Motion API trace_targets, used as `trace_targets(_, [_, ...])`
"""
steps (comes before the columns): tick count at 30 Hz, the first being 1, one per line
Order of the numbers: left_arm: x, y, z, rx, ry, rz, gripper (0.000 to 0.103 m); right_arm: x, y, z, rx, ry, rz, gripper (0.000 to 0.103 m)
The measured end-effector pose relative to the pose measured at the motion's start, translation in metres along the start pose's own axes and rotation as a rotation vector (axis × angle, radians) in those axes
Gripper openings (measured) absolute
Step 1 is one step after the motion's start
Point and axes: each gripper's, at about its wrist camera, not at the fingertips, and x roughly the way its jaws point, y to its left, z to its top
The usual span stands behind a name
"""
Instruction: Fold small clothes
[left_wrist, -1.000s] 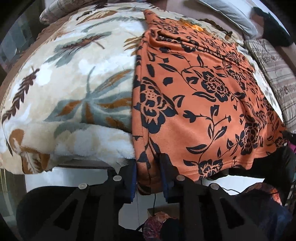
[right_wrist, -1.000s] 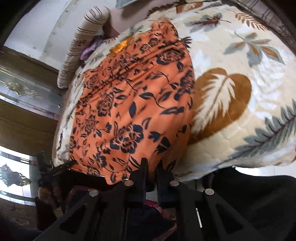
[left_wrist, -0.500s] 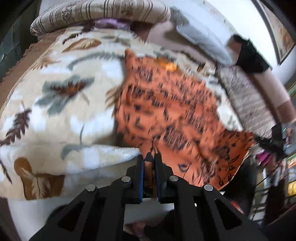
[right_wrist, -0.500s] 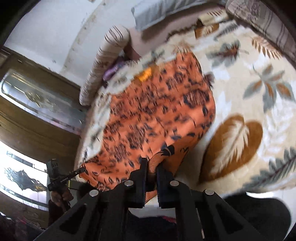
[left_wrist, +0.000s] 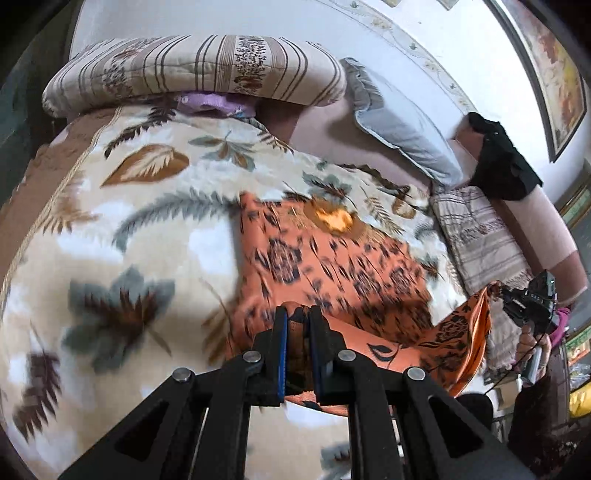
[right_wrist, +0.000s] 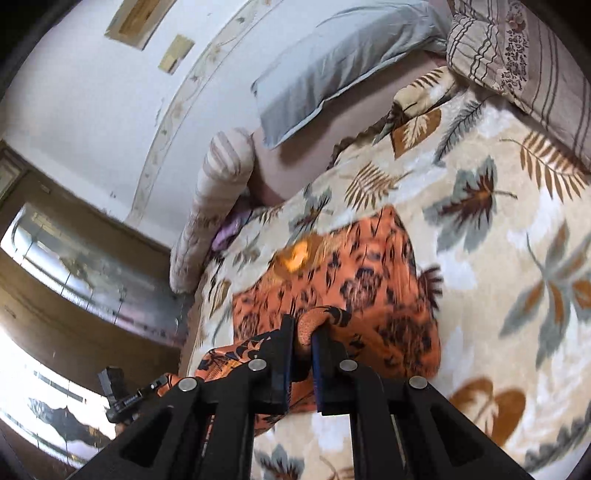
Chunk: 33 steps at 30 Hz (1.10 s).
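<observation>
Item: orange garment (left_wrist: 332, 266) with dark floral print, lying on the leaf-patterned blanket (left_wrist: 122, 236), its near hem lifted. We hold one hem corner pinched in the left gripper (left_wrist: 297, 321), whose jaws have just been closing on it, and the other clamped in the right gripper (right_wrist: 303, 328). Beyond: striped bolster (left_wrist: 199, 70), grey pillow (left_wrist: 399, 129). We can read no writing anywhere.

One orange floral garment (left_wrist: 332, 266), one leaf-print fleece blanket (left_wrist: 122, 236), two black grippers (left_wrist: 298, 314), one grey pillow (left_wrist: 399, 129).
</observation>
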Motion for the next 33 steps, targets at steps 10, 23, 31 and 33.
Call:
trace_targets(10, [0.123, 0.041, 0.115, -0.149, -0.033, 0.080, 0.011, 0.096, -0.078, 0.096, 0.248, -0.147, -0.041, 0.009])
trace_targets(23, [0.168, 0.096, 0.098, -0.376, -0.258, 0.115, 0.058, 0.126, -0.152, 0.082, 0.415, -0.248, 0.030, 0.031])
trace_targets(31, [0.116, 0.035, 0.059, -0.246, -0.232, 0.152, 0.066, 0.075, -0.090, 0.065, 0.212, -0.251, -0.035, 0.091])
trace_targets(33, [0.117, 0.007, 0.033, -0.168, -0.197, 0.151, 0.075, 0.083, -0.063, 0.054, 0.116, -0.181, -0.078, 0.086])
